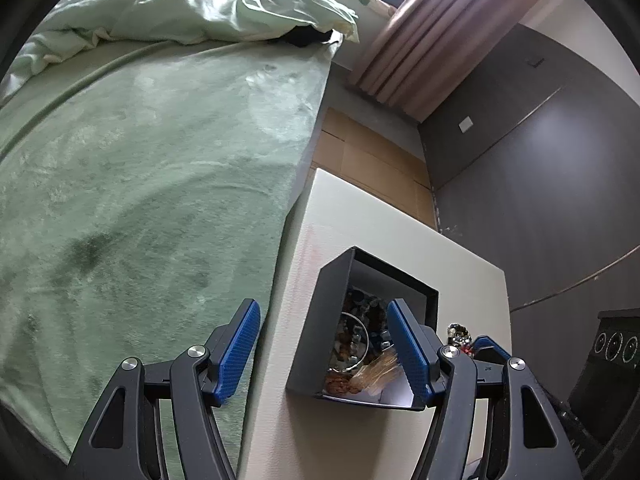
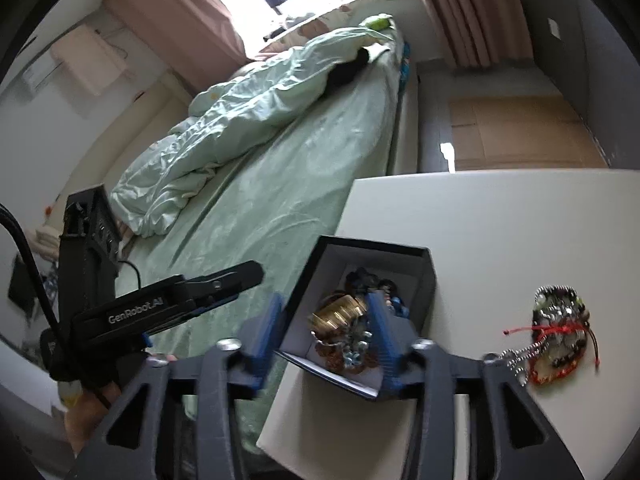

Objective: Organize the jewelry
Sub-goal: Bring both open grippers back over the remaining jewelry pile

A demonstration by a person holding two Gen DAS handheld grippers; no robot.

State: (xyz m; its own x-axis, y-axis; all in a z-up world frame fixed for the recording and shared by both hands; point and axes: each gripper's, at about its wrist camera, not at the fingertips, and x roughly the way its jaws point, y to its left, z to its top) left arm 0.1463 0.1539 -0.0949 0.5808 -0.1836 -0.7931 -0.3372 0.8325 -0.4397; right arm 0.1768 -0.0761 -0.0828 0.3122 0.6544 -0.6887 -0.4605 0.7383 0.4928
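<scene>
A black open box (image 1: 320, 304) stands at the left edge of a white table (image 1: 360, 216), filled with mixed jewelry (image 1: 352, 340). My left gripper (image 1: 324, 348) is open. Its left finger is over the bed edge and its right finger over the box, with the box's left wall between them untouched. My right gripper (image 2: 326, 344) is open over the box's (image 2: 424, 280) near corner, one finger outside the wall and one inside. Gold bangles (image 2: 340, 312) lie on the heap between them, apart from both pads. A loose pile of bracelets with a red cord (image 2: 560, 332) lies on the table to the right.
A bed with a green blanket (image 1: 140, 200) and a rumpled duvet (image 2: 248, 100) runs along the table's left side. Wooden floor (image 2: 520, 132), pink curtains (image 1: 432, 40) and a dark wall (image 1: 560, 184) lie beyond. A hand (image 2: 92, 400) holds the left tool's black body (image 2: 160, 304).
</scene>
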